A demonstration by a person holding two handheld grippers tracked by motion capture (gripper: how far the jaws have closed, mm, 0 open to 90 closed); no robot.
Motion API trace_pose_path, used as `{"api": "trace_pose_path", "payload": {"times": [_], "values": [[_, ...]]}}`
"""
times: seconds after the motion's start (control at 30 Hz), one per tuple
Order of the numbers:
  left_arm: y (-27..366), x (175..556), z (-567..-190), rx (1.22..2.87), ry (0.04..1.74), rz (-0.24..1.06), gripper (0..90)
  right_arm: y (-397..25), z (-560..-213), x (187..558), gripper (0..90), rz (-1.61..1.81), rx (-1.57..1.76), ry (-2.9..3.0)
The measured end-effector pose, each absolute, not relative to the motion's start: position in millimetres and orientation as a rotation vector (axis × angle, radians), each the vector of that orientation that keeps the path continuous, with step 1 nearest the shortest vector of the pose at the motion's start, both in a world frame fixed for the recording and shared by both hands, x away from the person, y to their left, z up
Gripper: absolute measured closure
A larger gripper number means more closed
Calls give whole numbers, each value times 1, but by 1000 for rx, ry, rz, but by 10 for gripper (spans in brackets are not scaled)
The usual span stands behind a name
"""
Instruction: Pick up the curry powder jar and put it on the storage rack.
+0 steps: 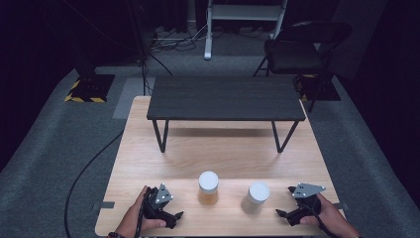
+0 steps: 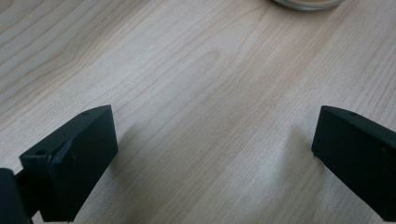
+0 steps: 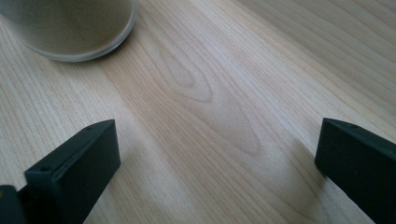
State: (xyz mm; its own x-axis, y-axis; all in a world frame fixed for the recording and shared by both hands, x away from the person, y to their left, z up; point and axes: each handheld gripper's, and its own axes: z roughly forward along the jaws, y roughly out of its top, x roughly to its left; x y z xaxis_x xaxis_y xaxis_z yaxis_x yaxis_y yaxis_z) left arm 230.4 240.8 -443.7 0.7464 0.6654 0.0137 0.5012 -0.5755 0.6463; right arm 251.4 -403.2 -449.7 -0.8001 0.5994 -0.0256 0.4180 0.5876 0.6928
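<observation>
Two white-lidded glass jars stand near the front of the light wooden table (image 1: 218, 153). The left jar (image 1: 208, 188) holds amber contents; its base edge (image 2: 306, 3) shows at the top of the left gripper view. The right jar (image 1: 256, 198) holds a pale tan powder, and its base (image 3: 70, 28) fills the upper left of the right gripper view. My left gripper (image 1: 179, 217) rests on the table left of the jars, open, nothing between its jaws (image 2: 215, 140). My right gripper (image 1: 280, 214) sits right of the tan jar, open and empty (image 3: 217, 144).
A low dark shelf table (image 1: 225, 98) on thin metal legs stands on the far half of the wooden table. Beyond are a black folding chair (image 1: 302, 47), a white stand (image 1: 245, 15) and cables on grey carpet. Front table edge lies close under both hands.
</observation>
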Motion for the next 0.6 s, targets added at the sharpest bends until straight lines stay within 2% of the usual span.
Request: {"api": "trace_pose_path", "payload": {"times": [0.6], "values": [[242,229,-446,2296,868,344,3,-403,-450,251,0,1021,837,2562]]}}
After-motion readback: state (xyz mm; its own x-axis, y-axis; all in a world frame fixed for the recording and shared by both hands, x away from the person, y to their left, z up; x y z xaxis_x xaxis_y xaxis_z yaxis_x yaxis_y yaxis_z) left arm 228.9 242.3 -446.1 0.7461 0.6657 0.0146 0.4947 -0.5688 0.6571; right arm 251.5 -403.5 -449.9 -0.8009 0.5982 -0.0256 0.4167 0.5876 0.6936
